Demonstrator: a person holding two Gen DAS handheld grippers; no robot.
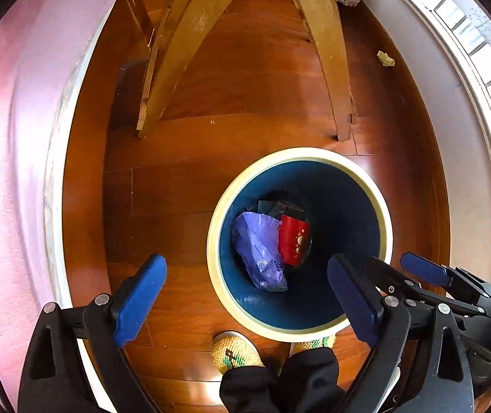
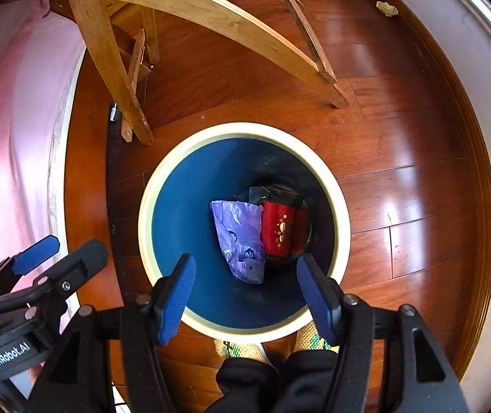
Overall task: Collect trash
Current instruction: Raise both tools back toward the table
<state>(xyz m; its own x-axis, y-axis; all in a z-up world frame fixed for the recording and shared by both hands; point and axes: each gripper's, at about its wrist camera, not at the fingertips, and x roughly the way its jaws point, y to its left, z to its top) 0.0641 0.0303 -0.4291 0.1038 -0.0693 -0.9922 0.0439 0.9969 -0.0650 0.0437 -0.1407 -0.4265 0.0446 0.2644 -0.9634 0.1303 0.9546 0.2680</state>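
Note:
A round bin with a blue inside and a cream rim [image 1: 300,153] [image 2: 245,129] stands on the wooden floor below both grippers. In it lie a crumpled purple plastic bag [image 1: 259,251] [image 2: 242,237], a red can [image 1: 293,241] [image 2: 280,230] and a dark wrapper [image 1: 276,208]. My left gripper [image 1: 245,299] hangs over the bin's near left rim, open wide, nothing between its blue pads. My right gripper [image 2: 247,296] points into the bin, open and empty. A crumpled pale scrap [image 1: 385,58] [image 2: 386,8] lies on the floor at the far right.
Wooden chair legs [image 1: 163,79] [image 2: 114,69] stand just behind the bin. A pink cloth [image 1: 1,172] hangs along the left, and a white skirting and window frame [image 1: 452,103] curve along the right. The person's slippered feet [image 1: 235,351] touch the bin's near side.

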